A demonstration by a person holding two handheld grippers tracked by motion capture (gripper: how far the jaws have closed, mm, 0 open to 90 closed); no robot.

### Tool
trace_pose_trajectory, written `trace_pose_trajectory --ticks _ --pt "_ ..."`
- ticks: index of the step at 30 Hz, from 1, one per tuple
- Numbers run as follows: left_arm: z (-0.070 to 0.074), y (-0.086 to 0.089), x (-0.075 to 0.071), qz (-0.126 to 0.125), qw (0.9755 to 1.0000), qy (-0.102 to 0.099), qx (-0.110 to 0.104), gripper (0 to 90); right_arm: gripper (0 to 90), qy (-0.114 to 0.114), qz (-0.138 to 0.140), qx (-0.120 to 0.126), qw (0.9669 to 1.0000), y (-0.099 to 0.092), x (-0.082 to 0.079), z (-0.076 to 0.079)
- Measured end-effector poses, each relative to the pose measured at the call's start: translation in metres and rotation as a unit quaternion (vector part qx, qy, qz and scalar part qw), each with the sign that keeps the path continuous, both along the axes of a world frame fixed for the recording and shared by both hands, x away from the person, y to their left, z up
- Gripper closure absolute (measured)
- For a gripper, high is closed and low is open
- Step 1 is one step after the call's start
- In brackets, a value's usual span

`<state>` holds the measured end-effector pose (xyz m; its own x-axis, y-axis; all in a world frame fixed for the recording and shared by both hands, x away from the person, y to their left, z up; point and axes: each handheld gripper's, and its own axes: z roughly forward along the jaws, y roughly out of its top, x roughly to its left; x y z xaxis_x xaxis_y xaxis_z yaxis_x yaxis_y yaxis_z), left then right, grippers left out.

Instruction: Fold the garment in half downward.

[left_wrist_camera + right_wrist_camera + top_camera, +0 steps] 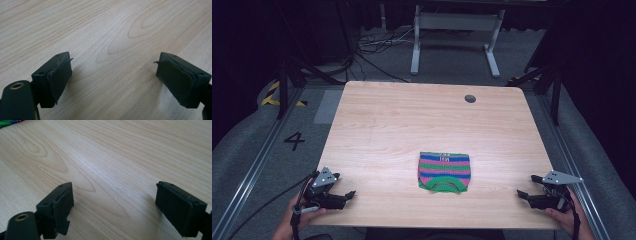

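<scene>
Striped garment [444,171] on wooden table [412,125]

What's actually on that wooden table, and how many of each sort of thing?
Striped knitted garment: 1, folded, lying flat near the front middle.
Hand-held grippers: 2, the left one and the right one, both open, at the front corners, apart from the garment.
Cable hole in the table: 1.
Total: 4.
</scene>
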<state>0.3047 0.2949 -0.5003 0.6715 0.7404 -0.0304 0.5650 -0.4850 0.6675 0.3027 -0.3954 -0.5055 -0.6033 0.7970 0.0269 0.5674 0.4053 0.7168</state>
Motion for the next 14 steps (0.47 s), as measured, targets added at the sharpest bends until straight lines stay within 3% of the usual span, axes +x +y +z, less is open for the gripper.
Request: trace_pose_trajectory --ticks 8,14 --pt "-0.0001 -0.0032 0.0005 0.010 0.9999 0.001 0.002 12.2 15.2 0.000 -0.001 0.000 1.0000 0.0000 -0.0002 0.0000" --pt "-0.0008 -0.0099 0.0038 0.018 0.9998 0.008 0.007 6.4 12.4 0.002 -0.013 -0.002 0.9999 -0.0003 -0.0002 -0.0003"
